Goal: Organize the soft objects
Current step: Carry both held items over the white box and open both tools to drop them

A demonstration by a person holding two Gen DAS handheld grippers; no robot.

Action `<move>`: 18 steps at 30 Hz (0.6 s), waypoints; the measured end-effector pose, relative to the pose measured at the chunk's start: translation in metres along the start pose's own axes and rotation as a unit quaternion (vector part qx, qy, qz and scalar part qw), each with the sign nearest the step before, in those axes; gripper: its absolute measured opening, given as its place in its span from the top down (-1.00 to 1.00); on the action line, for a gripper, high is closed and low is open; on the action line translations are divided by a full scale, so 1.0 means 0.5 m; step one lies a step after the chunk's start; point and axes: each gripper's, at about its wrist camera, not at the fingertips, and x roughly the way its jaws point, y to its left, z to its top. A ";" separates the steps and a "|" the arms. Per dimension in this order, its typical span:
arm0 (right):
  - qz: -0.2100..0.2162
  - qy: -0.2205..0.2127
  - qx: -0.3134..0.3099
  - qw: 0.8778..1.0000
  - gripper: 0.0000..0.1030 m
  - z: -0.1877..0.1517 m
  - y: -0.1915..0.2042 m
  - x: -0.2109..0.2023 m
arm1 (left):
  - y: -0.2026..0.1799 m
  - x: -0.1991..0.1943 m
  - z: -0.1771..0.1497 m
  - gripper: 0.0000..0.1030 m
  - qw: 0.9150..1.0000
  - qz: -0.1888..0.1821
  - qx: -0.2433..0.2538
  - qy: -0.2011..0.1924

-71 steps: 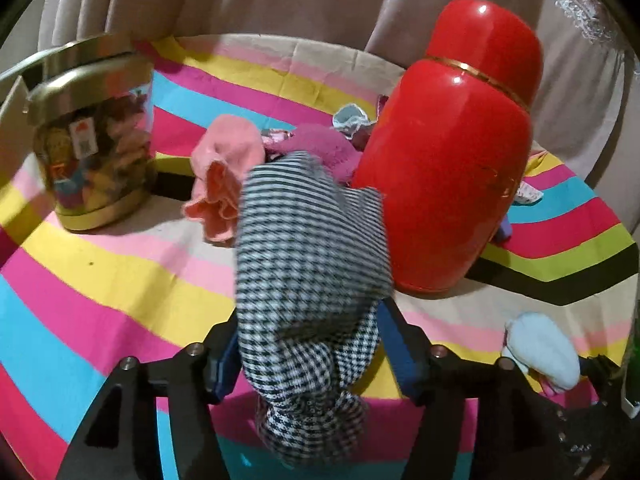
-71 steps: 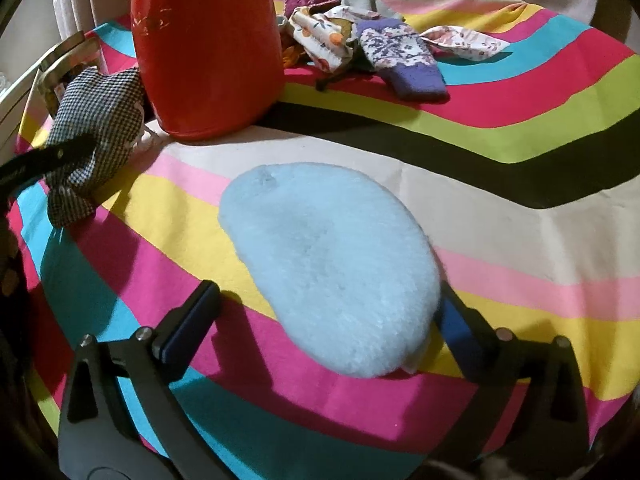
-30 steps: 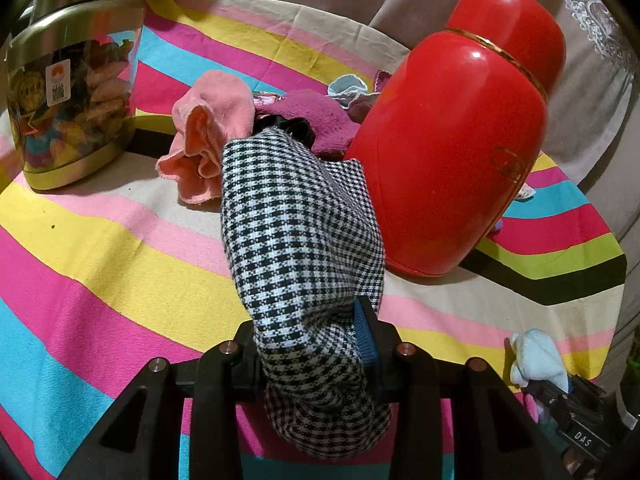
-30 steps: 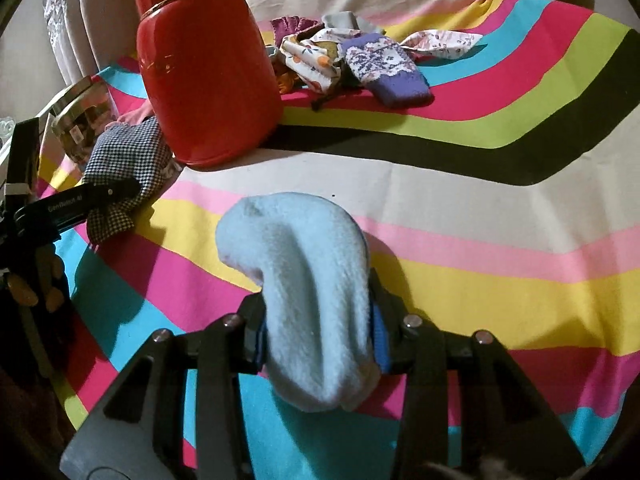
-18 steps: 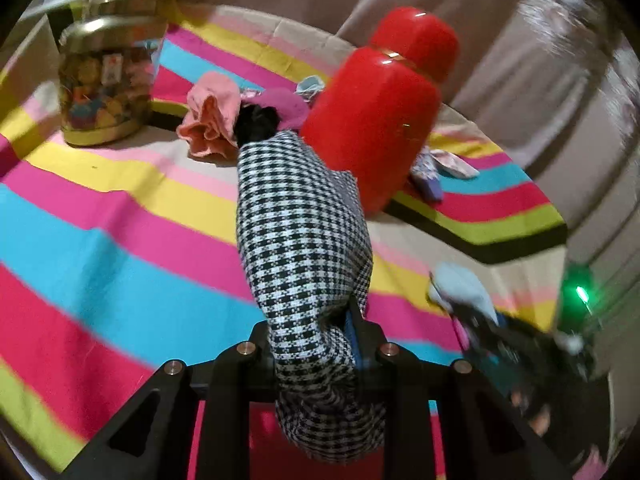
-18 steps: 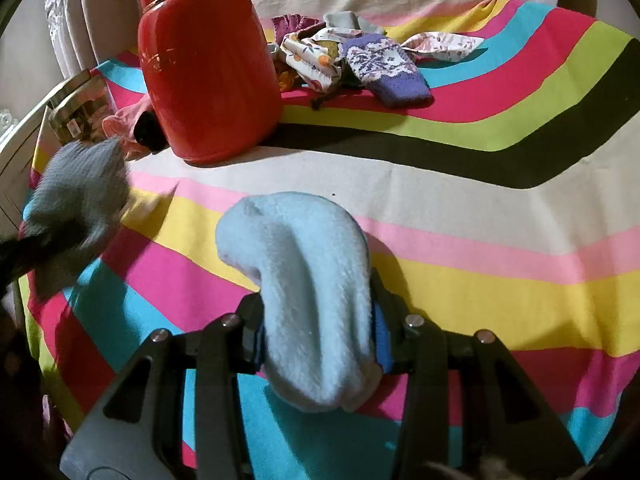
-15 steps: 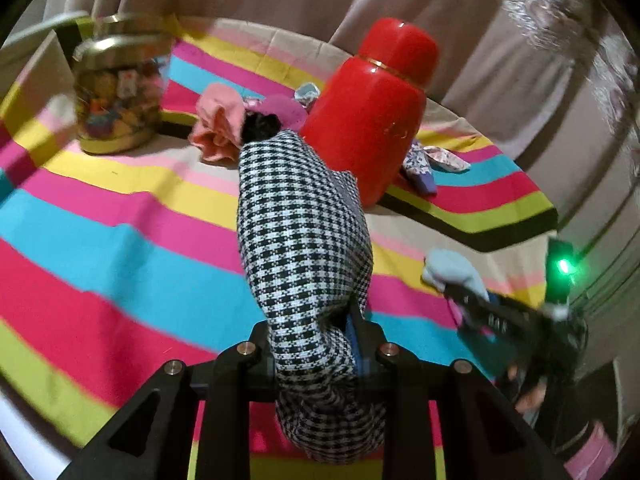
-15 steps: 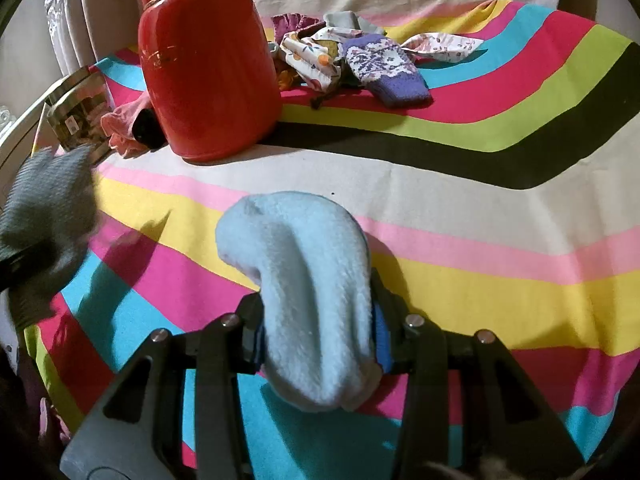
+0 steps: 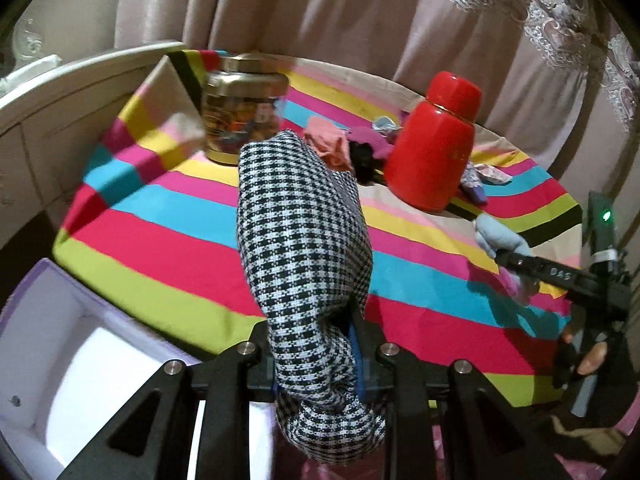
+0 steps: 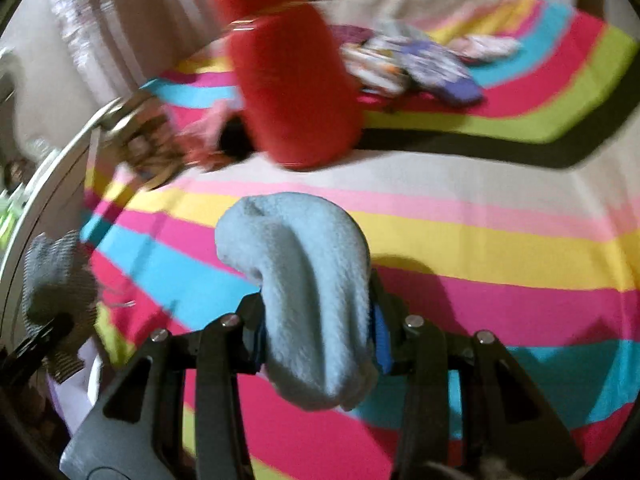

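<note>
My left gripper [image 9: 316, 354] is shut on a black-and-white checked cloth pouch [image 9: 300, 232], lifted off the striped tablecloth [image 9: 168, 248] and hanging over its near edge above a white box [image 9: 68, 360]. In the right wrist view my right gripper [image 10: 318, 334] is shut on a fluffy light-blue sock [image 10: 304, 268], held above the cloth. The same light-blue sock [image 9: 500, 238] shows at the right of the left wrist view, and the checked pouch [image 10: 56, 276] appears blurred at the left of the right wrist view.
A red jar [image 9: 434, 152] and a gold-lidded glass jar [image 9: 240, 116] stand on the table. Pink and dark socks [image 9: 340, 144] lie between them; patterned socks [image 10: 420, 64] lie behind the red jar. Curtains hang behind; a white cabinet [image 9: 40, 120] stands left.
My left gripper has pulled back and up from the table with the pouch, so the white box has come into view. My right gripper has lifted the blue sock off the cloth.
</note>
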 end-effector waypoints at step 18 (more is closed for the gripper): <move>0.107 0.037 -0.256 0.960 0.13 -0.078 0.407 0.003 | 0.158 -0.073 -0.073 0.49 0.990 0.125 -0.064 0.004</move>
